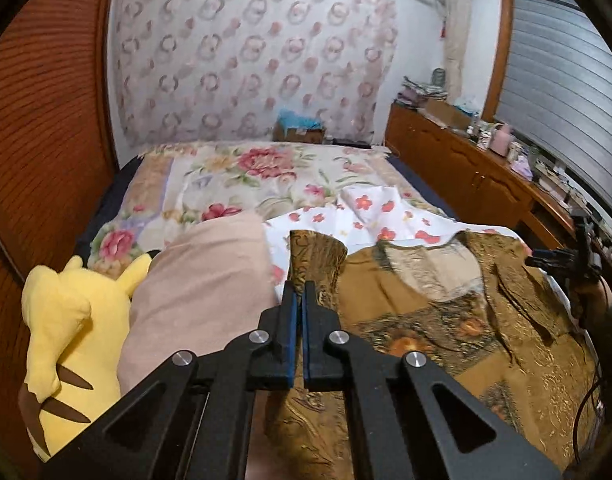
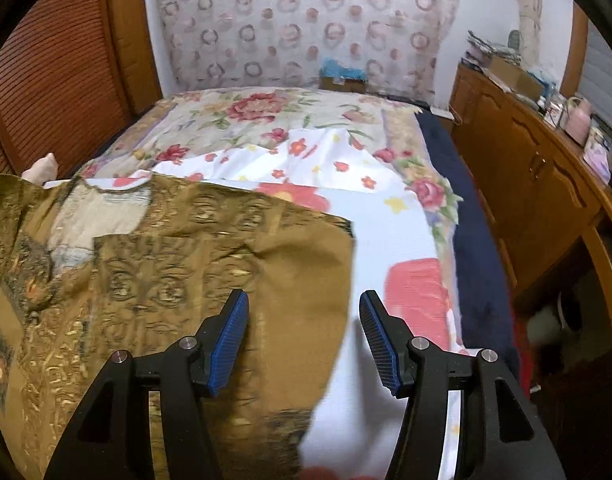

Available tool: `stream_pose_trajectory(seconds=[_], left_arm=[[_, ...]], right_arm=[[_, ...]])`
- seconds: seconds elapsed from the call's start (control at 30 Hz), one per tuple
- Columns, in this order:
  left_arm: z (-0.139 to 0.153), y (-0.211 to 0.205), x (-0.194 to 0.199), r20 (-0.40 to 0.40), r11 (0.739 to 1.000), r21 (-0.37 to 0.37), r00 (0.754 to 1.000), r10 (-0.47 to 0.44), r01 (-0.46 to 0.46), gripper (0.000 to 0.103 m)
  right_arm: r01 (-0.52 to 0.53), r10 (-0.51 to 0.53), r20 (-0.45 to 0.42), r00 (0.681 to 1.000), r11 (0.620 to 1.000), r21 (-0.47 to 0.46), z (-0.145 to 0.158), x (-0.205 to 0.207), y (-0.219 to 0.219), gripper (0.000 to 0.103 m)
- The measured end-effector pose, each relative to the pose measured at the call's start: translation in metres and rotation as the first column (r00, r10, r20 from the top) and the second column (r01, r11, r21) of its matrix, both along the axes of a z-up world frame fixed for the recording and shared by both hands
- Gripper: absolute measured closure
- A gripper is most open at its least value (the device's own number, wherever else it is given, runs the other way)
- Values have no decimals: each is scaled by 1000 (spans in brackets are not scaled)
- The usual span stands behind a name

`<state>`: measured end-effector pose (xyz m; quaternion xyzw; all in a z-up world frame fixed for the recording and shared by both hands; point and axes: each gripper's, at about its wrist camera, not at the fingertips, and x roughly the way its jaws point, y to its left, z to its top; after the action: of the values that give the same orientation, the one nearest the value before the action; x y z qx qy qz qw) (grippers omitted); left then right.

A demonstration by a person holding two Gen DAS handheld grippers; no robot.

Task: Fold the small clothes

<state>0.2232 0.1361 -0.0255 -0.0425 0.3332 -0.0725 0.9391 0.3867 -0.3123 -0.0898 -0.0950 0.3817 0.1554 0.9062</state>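
The brown patterned garment [image 1: 446, 320] is spread on the bed [image 1: 233, 176], over a white flowered sheet [image 1: 362, 216]. Its left edge is pinched in the left hand-held gripper [image 1: 299, 292], jaws closed tight on a raised flap of fabric [image 1: 316, 256]; the rest of the cloth runs away to that gripper's right. The right hand-held gripper [image 2: 303, 308] is held half-wide, empty, over the garment's right edge [image 2: 346, 264]; that edge lies between and just ahead of its pads [image 2: 231, 332], untouched. The long axis is judged to run across, gripper to gripper. Next grasp likely falls to the right one, being nearer. A pink pillow [image 1: 201, 280] lies left of the left gripper.
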Motion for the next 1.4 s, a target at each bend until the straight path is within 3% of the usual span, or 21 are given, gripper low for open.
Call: stream_pose_trajectory(seconds=[0.13,0.33,0.4,0.43,0.57,0.67,0.83,1.03,1.17,1.4], left_arm=[[4,-8,-9,17,1000,1,1000,-10,10,101],[5,-20,-29,35,1000,-7,999,-29,30,101],[5,-25,-37,39,999,-7,999,-36,37,101],[5,-27,-41,44,999,-7,998,-39,39,101],[5,-37,-59,55,998,1,997,-62,62,101],[11,-43,-76,73,997,12,995,-74,74,101],[23,-44,-117,134,999,22,990,-44,41,101],[26,-31,-169,159,1000,10,987,-12,11,101],[31,-20,-192,168,1000,5,986,5,-6,101],[46,-16,-227,200,1000,10,980,18,-20,101]], right_arm=[[67,-65,24,998,993,-102,-5,9,1,44],[56,-55,-41,998,998,26,-7,21,3,45],[64,-64,-39,997,998,14,-6,25,3,48],[62,-61,-42,997,998,25,-5,28,1,51],[25,-25,-37,999,1000,17,-6,29,2,93],[10,-9,-27,1000,999,33,3,21,1,98],[-70,53,139,989,991,115,47,-47,-5,99],[-154,109,242,964,972,175,71,-151,-31,99],[-180,129,264,956,967,179,72,-208,-58,99],[-192,151,245,958,970,152,69,-270,-89,99]])
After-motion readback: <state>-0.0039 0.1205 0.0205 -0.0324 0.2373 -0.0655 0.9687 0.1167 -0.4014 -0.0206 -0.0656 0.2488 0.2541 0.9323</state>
